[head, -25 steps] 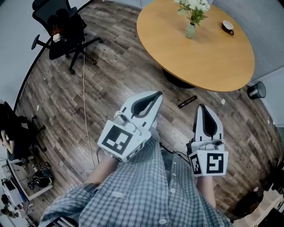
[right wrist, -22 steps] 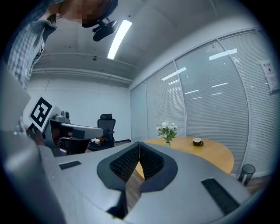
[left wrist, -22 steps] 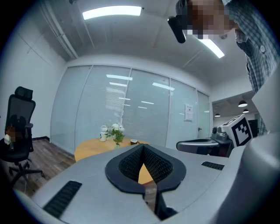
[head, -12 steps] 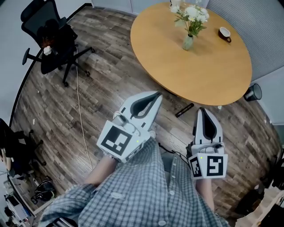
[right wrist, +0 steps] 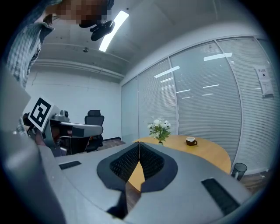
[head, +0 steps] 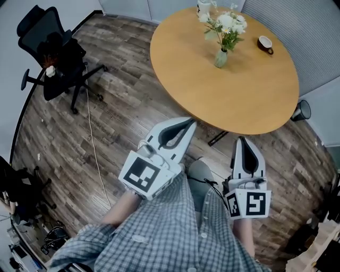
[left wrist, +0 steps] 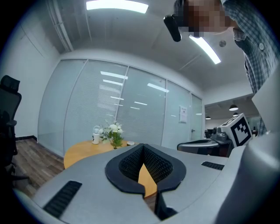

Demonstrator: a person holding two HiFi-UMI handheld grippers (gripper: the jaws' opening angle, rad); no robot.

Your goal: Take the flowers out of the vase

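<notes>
Grey-blue checked button shirt (head: pixel 170 234), white left hand-held gripper (head: pixel 191 122), white right hand-held gripper (head: pixel 241 139), black-and-white square marker cubes (head: pixel 144 173)

flowers (head: pixel 224 24): white blooms, green leaves, bunched up with stems down in the vase
vase (head: pixel 220 58): small pale green one, standing upright on the round wooden table (head: pixel 212 98), toward its far side

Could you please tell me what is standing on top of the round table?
A vase holding white flowers, a brown cup near the right edge, and a white mug at the far edge. Their leaves cover the vase's mouth.
</notes>
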